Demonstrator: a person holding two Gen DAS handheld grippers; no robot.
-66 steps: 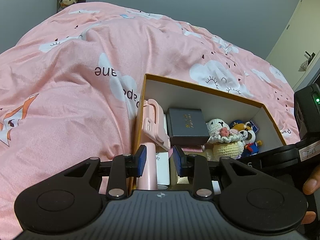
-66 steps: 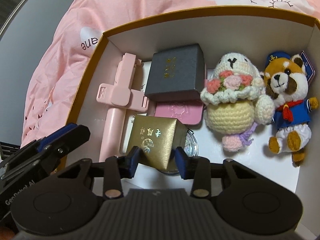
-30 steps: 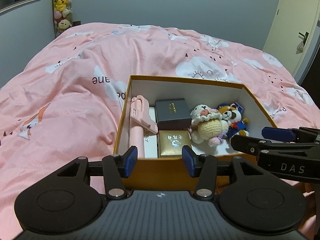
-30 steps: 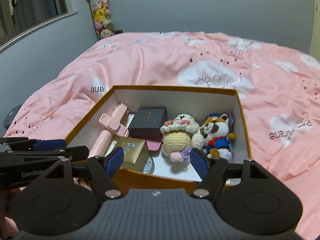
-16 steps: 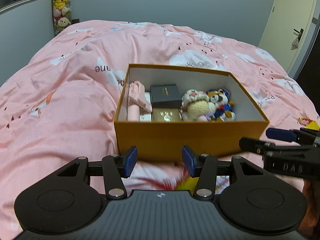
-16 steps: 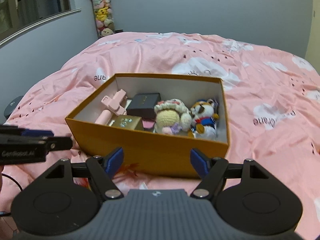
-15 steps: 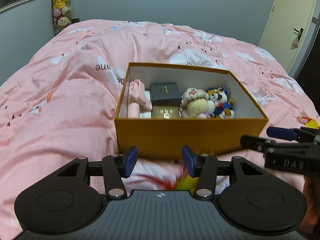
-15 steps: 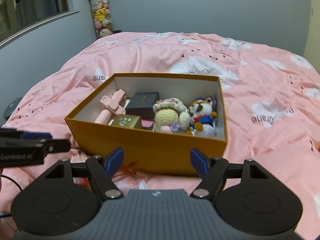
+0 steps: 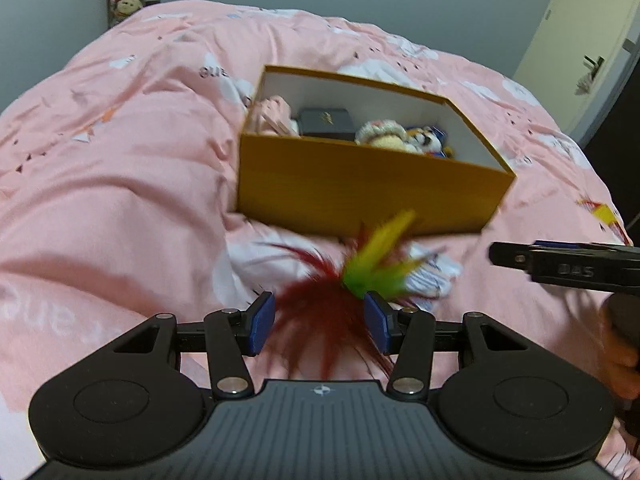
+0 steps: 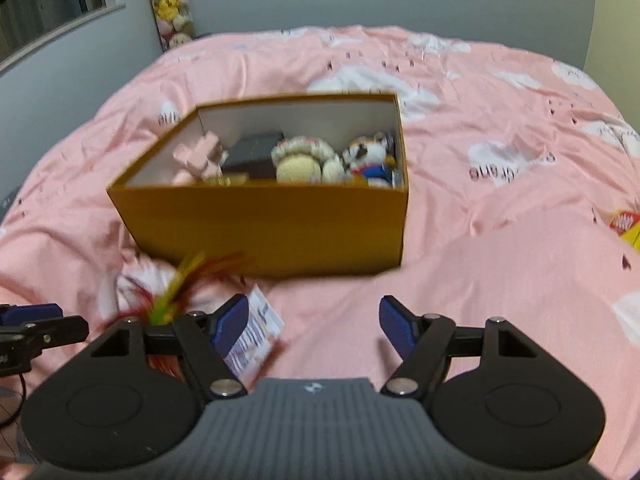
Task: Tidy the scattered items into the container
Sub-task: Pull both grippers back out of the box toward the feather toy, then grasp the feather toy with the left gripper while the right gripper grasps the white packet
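left gripper (image 9: 319, 322): jaws apart, nothing pinched. red and green feathers (image 9: 352, 280) lie on the quilt (image 9: 120, 184) right ahead of the blue pads (image 9: 262, 320), blurred; whether any feather sits between the pads or just past them, cannot tell.

white packet (image 9: 430, 276) with printing, just right of the feathers, on the quilt, in front of the box (image 9: 360, 192).

box: orange outside, white inside, open top, resting on the pink quilt past both grippers. contents, left to right: pink gadget (image 10: 198, 156), dark case (image 10: 256, 148), crochet doll (image 10: 304, 160), small plush (image 10: 370, 156). a sliver of gold shows low in front of the dark case.

right gripper (image 10: 314, 326): jaws wide apart, empty, only quilt between them. the packet lies under its left finger. its black body also juts in at the right edge of the left view.

far right on the quilt: a red and yellow item (image 10: 626, 226), cut off by the frame edge, well apart from the box.

back wall corner: a column of plush toys (image 10: 172, 4).
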